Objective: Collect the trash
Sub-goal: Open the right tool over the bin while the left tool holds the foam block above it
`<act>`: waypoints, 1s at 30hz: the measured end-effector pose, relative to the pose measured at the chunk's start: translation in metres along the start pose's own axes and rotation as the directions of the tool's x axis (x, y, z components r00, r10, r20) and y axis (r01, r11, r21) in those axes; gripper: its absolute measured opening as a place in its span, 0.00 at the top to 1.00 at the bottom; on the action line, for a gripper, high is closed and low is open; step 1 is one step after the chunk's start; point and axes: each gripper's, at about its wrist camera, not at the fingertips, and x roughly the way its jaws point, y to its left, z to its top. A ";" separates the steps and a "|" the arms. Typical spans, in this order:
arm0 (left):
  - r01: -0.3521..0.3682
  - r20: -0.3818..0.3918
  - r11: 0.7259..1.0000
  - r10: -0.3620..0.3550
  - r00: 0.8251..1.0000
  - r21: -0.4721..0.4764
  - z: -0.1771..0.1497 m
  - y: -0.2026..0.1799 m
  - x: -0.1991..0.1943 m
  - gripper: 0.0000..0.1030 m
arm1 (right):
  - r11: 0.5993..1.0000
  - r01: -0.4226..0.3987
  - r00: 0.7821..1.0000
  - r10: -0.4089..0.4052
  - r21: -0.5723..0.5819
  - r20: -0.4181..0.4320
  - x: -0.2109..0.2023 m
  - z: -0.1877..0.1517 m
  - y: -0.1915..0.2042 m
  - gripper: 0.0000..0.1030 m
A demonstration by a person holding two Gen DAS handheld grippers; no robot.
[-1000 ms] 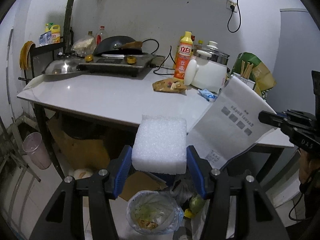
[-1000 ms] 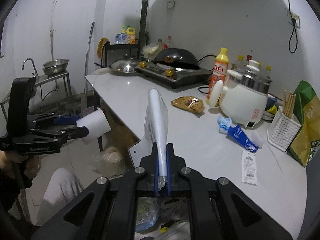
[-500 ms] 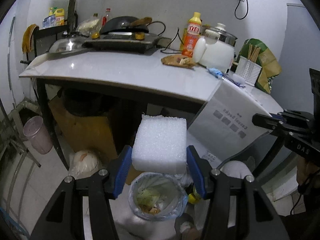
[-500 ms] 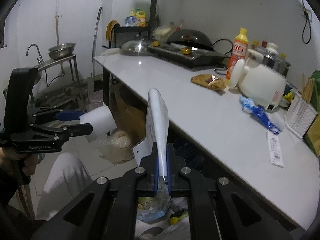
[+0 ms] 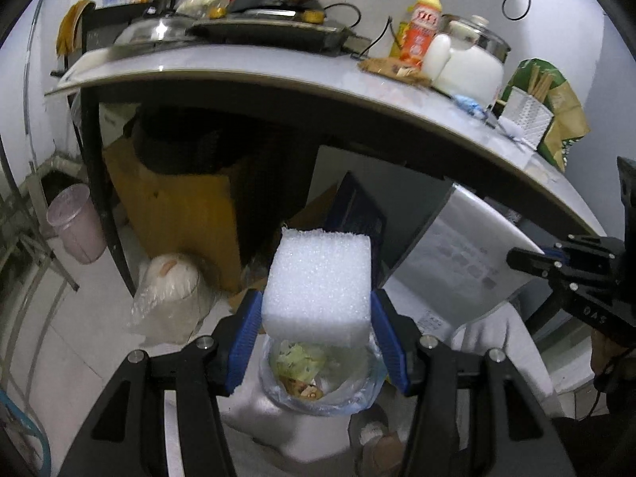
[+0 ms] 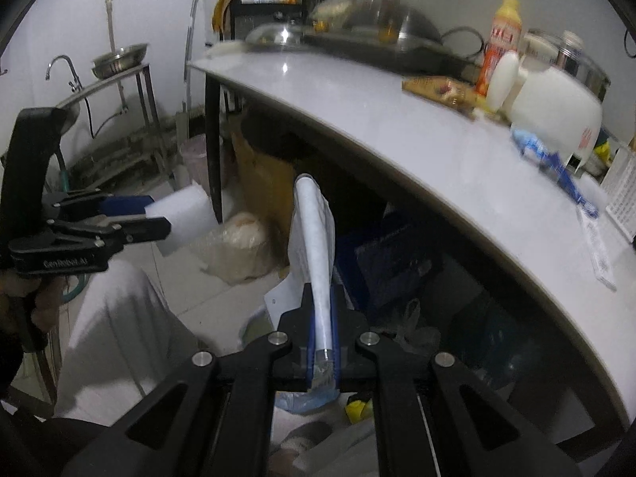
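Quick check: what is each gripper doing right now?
Left gripper: closed on the white foam block.
Right gripper: closed on the flat plastic bag.

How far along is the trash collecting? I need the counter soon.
Done: the lined bin on the floor already holds food scraps.
In hand: the left claw grips a white foam block directly above that bin; the right claw is shut on a flat plastic bag. Neither is dropped yet.
Left: a snack wrapper, a blue wrapper and a receipt lie on the counter.
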 end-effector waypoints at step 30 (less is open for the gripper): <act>-0.002 -0.211 0.992 -0.024 0.977 -0.123 -0.037 0.049 0.098 0.46 | 0.996 -0.079 0.959 0.090 0.051 -0.267 0.157 -0.025 0.006 0.94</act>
